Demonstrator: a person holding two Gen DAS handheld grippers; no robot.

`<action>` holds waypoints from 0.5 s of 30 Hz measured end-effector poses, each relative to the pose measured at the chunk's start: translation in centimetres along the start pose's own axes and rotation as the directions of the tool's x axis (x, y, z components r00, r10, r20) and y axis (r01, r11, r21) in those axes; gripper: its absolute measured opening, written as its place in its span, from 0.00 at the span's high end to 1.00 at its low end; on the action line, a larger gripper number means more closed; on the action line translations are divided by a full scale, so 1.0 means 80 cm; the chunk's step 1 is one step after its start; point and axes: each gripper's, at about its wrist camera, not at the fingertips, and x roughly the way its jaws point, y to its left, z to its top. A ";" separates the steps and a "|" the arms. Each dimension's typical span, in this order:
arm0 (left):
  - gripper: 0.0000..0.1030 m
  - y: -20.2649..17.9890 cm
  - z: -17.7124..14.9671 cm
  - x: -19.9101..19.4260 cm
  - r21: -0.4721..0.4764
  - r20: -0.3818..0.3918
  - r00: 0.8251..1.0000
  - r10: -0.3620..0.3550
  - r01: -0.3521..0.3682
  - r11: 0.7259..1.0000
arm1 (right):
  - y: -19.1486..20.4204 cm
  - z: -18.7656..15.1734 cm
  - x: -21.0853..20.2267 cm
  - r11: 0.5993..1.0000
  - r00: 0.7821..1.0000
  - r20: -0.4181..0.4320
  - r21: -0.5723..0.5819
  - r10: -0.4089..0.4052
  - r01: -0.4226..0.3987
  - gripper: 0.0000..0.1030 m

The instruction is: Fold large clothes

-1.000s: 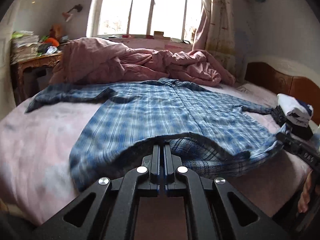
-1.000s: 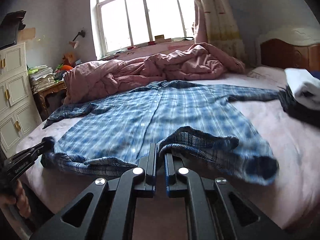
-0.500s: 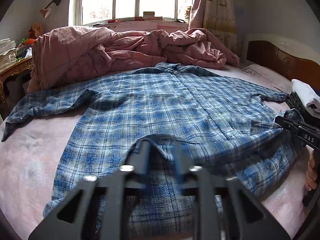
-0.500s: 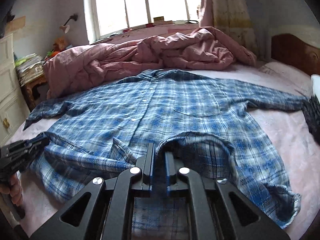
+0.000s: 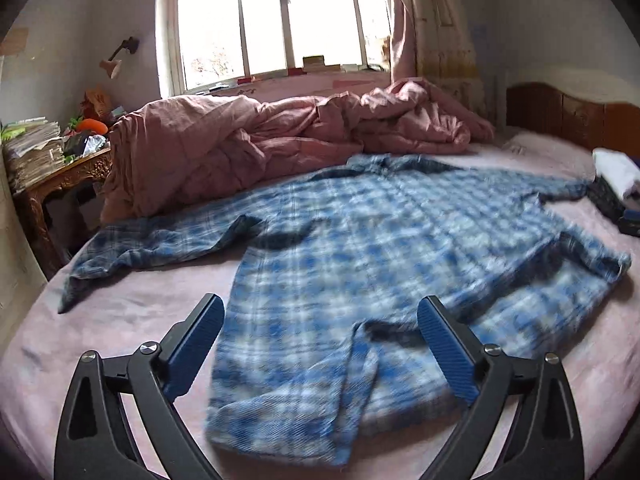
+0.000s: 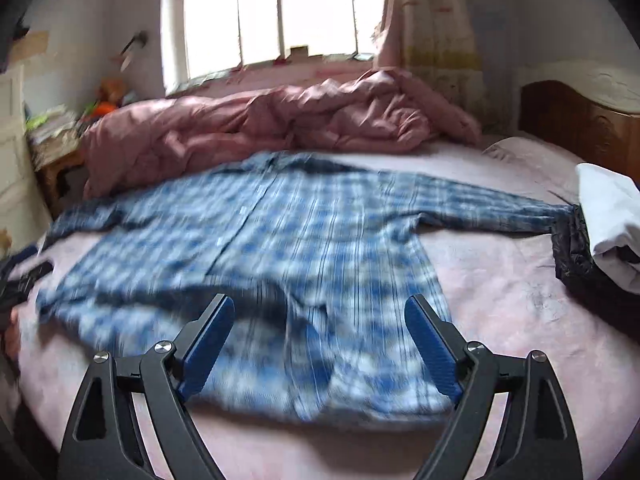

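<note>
Blue plaid flannel, a large shirt (image 5: 384, 264), is spread front-up on the pink bed (image 5: 132, 316), its collar toward the crumpled pink quilt (image 5: 280, 140) and its hem nearest the grippers. The hem, pinched a second ago, is now released: the jaws of the left gripper (image 5: 320, 344) and right gripper (image 6: 320, 344) have just been opening and are spread wide, nothing clamped. The spreading step is judged finished; a sleeve fold is judged next. Folded clothes (image 6: 608, 236) are stacked beside the shirt's right cuff.

Plaid shirt (image 6: 280, 264) motion-blurred; folded pile (image 6: 612, 232) cut off at edge.
</note>
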 end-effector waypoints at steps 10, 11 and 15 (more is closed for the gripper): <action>0.06 0.020 -0.044 0.018 0.081 -0.114 0.990 0.087 -0.078 0.994 | 0.039 -0.054 0.037 0.910 0.965 -0.127 -0.378 -0.231 0.169 0.14; 0.06 0.023 -0.044 0.017 0.073 -0.113 0.990 0.082 -0.074 0.995 | 0.035 -0.053 0.039 0.913 0.961 -0.120 -0.361 -0.249 0.192 0.14; 0.06 0.031 -0.039 0.002 0.042 -0.078 0.996 0.038 -0.035 0.999 | -0.004 -0.037 0.049 0.919 0.938 -0.080 -0.246 -0.337 0.309 0.14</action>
